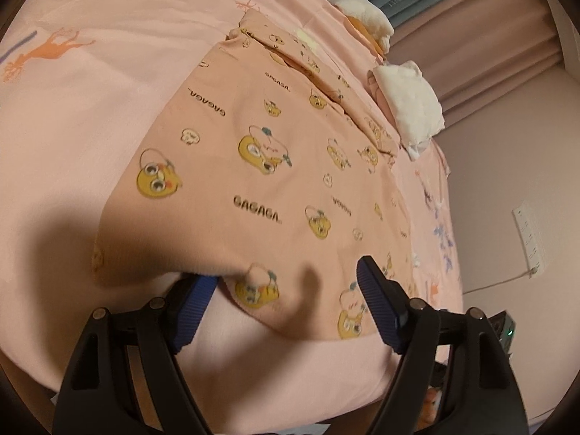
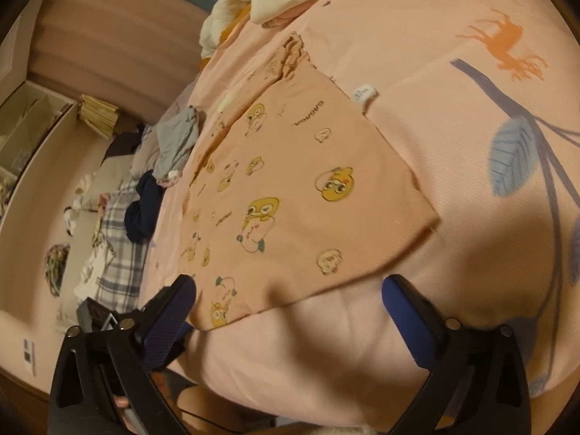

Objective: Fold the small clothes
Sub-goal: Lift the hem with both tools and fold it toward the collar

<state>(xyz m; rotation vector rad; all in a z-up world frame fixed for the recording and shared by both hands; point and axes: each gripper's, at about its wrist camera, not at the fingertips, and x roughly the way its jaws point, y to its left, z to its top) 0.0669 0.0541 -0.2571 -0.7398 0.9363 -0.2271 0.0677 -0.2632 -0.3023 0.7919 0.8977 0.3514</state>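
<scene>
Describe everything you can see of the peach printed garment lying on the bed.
The garment is soft peach knit printed with yellow cartoon faces and "GAGAGA" lettering. It lies flat on the pink bedsheet, partly folded, with a gathered end and a small white tag at one edge. Its near hem is slightly rumpled. A white cloth sits beside its far end. Neither gripper holds it.

I see my right gripper (image 2: 290, 302) gaping wide over the peach garment's (image 2: 290, 188) near hem (cartoon-printed), flat on the bedsheet (image 2: 453, 137)

Pink-sheeted bed (image 1: 90, 116), pleated pink curtains (image 1: 471, 36), white shelving (image 2: 32, 116), dim warm light.
</scene>
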